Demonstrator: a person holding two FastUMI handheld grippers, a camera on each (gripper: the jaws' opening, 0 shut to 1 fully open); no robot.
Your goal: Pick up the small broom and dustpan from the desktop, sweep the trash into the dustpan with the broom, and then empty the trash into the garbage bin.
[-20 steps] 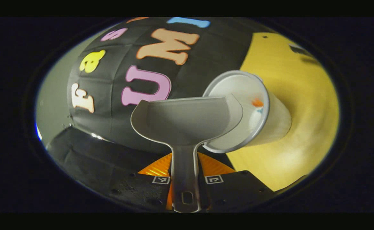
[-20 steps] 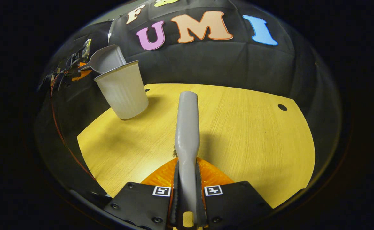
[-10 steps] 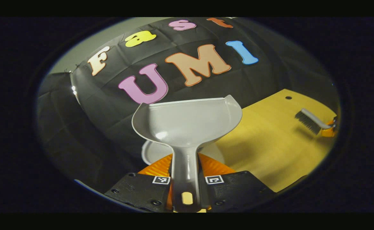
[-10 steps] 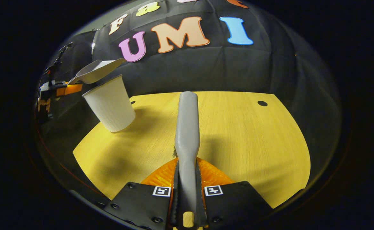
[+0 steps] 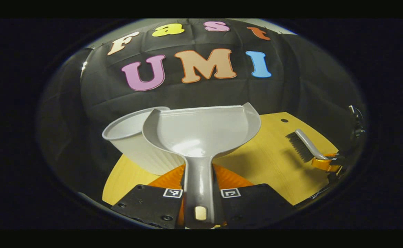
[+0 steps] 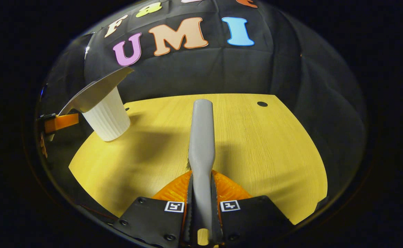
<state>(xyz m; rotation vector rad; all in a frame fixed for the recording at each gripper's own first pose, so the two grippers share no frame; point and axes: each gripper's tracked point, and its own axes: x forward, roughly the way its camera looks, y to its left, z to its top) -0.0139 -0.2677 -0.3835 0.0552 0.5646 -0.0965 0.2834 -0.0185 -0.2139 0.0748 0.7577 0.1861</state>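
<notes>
The left gripper [image 5: 199,193] has its jaws clamped on the dustpan [image 5: 201,129] handle, above the garbage bin [image 5: 132,144] on the tabletop [image 6: 256,144]; the right gripper [image 6: 201,203] grips the broom [image 6: 201,137]

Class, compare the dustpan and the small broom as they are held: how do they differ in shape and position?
The dustpan is a wide, shallow scoop; the small broom is narrow with dark bristles. The dustpan hangs beside the garbage bin, the broom over the open desktop. Both are grey, each clamped by its handle.
</notes>
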